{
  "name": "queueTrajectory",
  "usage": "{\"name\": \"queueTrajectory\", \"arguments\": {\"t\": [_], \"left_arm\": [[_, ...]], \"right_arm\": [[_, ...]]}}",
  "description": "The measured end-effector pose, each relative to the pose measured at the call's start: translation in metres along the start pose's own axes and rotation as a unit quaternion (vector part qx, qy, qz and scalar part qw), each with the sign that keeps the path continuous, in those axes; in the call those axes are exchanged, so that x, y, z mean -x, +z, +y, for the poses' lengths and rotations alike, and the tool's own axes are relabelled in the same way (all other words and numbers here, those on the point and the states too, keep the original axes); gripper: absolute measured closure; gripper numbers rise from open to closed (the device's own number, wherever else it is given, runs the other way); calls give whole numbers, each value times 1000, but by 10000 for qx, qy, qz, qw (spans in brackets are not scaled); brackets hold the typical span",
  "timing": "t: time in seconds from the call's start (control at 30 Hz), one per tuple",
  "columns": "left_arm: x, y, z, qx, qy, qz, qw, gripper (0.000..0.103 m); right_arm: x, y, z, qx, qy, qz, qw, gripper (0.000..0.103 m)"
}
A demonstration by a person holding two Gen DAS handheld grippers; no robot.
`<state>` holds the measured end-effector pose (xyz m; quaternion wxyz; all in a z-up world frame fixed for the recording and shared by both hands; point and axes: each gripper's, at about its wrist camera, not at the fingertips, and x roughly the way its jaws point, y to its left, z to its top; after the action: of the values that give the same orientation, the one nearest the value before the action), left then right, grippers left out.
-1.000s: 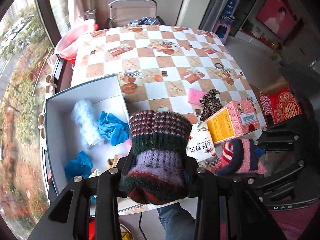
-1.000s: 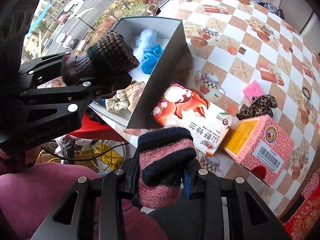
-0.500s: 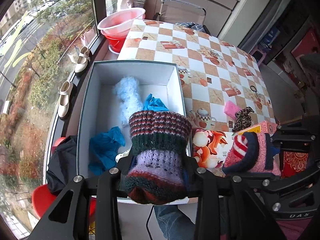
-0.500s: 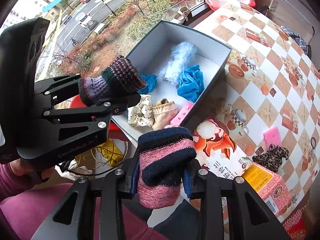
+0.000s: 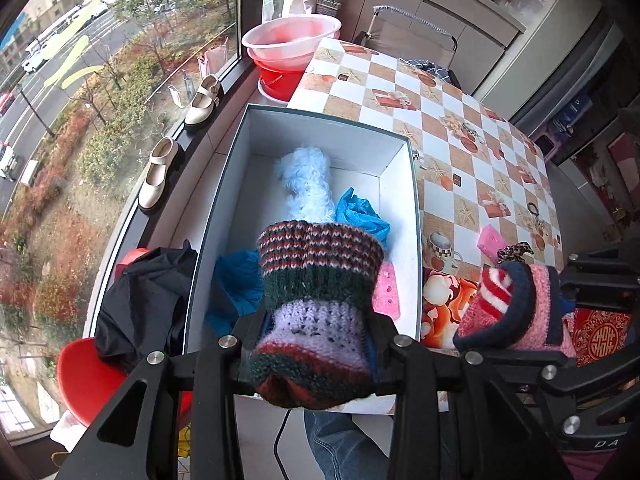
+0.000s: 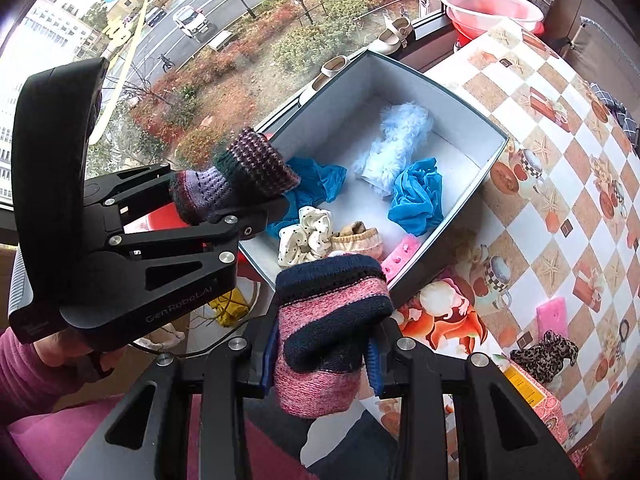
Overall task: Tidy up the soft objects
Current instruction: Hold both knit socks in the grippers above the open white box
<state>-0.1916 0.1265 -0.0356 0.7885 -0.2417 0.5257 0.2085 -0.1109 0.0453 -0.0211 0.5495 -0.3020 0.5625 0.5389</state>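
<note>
My left gripper (image 5: 316, 344) is shut on a striped knit sock (image 5: 316, 300) of maroon, green and lilac, held above the near end of an open white box (image 5: 414, 216). It also shows in the right wrist view (image 6: 236, 178). My right gripper (image 6: 322, 354) is shut on a pink and navy knit sock (image 6: 328, 320), held near the box's front right corner; it shows in the left wrist view (image 5: 516, 308). In the box (image 6: 490, 160) lie a fluffy pale blue sock (image 6: 394, 148), blue cloths (image 6: 418, 196), a dotted scrunchie (image 6: 306, 234), a beige sock (image 6: 356, 236) and a pink sponge (image 6: 400, 254).
The checked table (image 6: 560, 128) carries a cartoon-printed packet (image 6: 444, 316), a pink pad (image 6: 552, 316), a leopard scrunchie (image 6: 544, 354) and a pink carton (image 6: 536, 400). A red chair (image 5: 88, 376) with dark cloth (image 5: 148, 304) stands left of the box. Shoes (image 5: 158, 172) sit on the window ledge, basins (image 5: 290, 42) beyond.
Both grippers have swung left with their socks, from over the table's front edge to over the near end of the box. The box contents have not moved.
</note>
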Motion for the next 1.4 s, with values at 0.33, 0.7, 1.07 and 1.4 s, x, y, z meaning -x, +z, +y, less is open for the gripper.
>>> {"name": "queueTrajectory", "arguments": {"t": [0.33, 0.7, 1.07, 1.4], "left_arm": [[-4, -2, 11, 225, 57, 38, 9997, 63], [-10, 0, 20, 372, 94, 97, 9992, 63], [-13, 0, 26, 480, 100, 110, 9987, 63], [-17, 1, 32, 549, 153, 162, 9982, 63]], "right_arm": [[-9, 12, 7, 124, 44, 98, 9999, 68], [-16, 19, 4, 107, 101, 195, 9997, 68], [-20, 26, 2, 140, 75, 257, 9995, 68], [-24, 30, -8, -20, 14, 215, 9998, 68]]}}
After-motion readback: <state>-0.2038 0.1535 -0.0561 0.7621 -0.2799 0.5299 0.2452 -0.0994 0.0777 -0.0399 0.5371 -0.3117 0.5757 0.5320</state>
